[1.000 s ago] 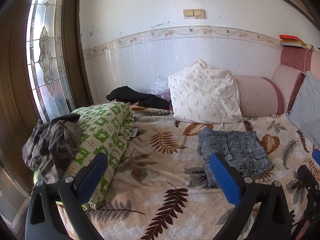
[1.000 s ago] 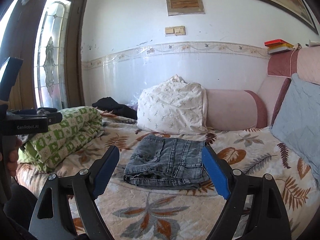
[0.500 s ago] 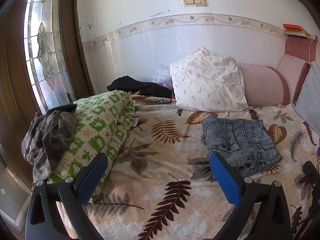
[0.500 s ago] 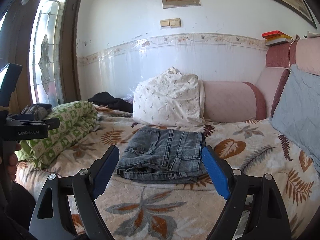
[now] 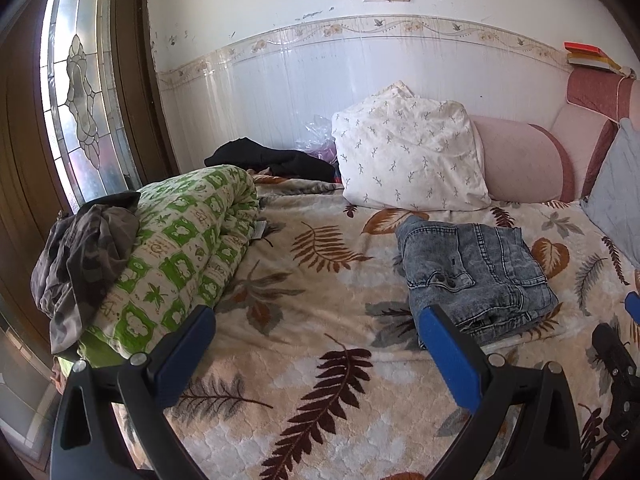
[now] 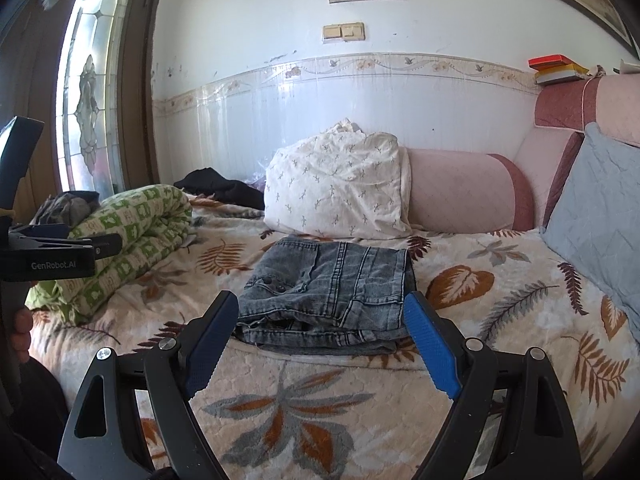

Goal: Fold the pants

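The grey-blue denim pants (image 5: 472,272) lie folded into a compact stack on the leaf-patterned blanket (image 5: 312,320); they also show in the right wrist view (image 6: 328,292). My left gripper (image 5: 316,344) is open and empty, held above the blanket to the left of the pants. My right gripper (image 6: 320,332) is open and empty, just in front of the folded pants' near edge, not touching them. The left gripper's body (image 6: 48,256) shows at the left of the right wrist view.
A rolled green-and-white quilt (image 5: 180,252) with a camouflage garment (image 5: 80,256) on it lies at the left. A white pillow (image 5: 408,152), a pink bolster (image 5: 524,164), a grey-blue cushion (image 6: 600,216) and black clothing (image 5: 272,160) line the back. A door with stained glass (image 5: 80,92) stands left.
Both grippers have stayed open and empty. The views have shifted slightly: the left one tilts down a little and the pants sit a bit nearer in the right one.
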`<state>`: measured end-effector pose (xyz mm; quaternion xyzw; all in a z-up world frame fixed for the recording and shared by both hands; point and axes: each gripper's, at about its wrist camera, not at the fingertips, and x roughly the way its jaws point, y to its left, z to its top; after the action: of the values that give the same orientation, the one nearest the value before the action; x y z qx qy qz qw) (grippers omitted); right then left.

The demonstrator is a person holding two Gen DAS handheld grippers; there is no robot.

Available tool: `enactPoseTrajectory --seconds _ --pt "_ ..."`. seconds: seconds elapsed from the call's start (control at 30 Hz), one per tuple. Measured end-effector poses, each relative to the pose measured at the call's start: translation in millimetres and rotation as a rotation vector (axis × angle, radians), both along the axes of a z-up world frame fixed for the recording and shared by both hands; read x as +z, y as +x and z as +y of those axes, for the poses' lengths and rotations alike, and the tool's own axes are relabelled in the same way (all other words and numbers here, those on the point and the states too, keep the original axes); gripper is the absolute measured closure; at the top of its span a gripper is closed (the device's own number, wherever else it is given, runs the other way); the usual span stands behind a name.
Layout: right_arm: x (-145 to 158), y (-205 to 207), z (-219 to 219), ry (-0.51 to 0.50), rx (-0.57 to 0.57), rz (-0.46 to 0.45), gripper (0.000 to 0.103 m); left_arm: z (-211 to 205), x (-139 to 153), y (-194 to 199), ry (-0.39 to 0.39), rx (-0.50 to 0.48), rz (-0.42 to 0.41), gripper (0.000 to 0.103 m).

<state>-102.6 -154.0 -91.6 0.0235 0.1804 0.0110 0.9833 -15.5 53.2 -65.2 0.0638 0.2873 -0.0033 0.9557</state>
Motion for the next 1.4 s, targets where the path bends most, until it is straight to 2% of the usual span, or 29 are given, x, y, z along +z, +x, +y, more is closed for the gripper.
enactPoseTrajectory --seconds 1.4 --pt "-12.4 6.5 7.8 -0.024 0.019 0.049 0.018 -5.2 -13.5 -2.7 -0.024 -0.011 0.049 0.000"
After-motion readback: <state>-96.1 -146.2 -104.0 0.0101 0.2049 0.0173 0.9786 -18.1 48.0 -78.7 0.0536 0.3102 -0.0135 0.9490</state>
